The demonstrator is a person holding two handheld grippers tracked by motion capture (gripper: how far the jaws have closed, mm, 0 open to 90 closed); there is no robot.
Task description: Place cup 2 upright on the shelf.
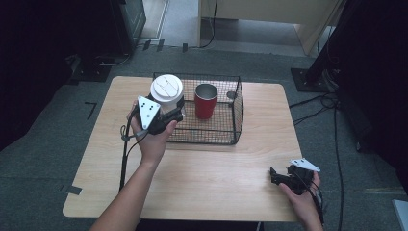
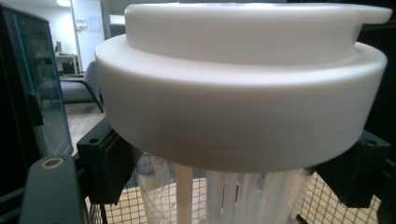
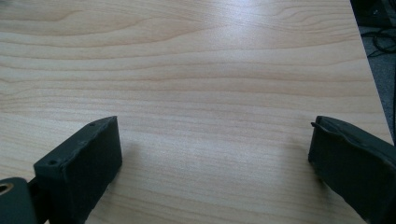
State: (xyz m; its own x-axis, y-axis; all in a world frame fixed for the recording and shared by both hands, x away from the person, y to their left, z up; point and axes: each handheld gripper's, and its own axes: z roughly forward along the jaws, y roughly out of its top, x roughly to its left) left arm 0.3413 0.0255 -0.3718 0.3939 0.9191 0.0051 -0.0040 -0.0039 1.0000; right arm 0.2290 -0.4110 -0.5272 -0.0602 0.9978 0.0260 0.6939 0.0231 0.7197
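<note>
1. The left gripper [image 1: 166, 117] sits left of centre in the high view, its jaws clamped on the clear cup [image 2: 233, 196] just under the white lid [image 1: 166, 89].
2. The cup hangs at the left end of the wire basket [image 1: 238, 113], upper middle of the frame, beside the red tumbler [image 1: 205, 101].
3. The cup looks light, thin-walled and easily crushed; its smooth plastic may slip. Taking hold right below the lid's rim, where the wall is stiffest, seems the safest place.
4. The basket's near rim and the tumbler crowd the cup; open room lies above and toward the bare table [image 1: 216, 178] in the lower frame.
5. The right gripper [image 1: 279, 177], lower right, rests with jaws spread wide and nothing between them.
</note>
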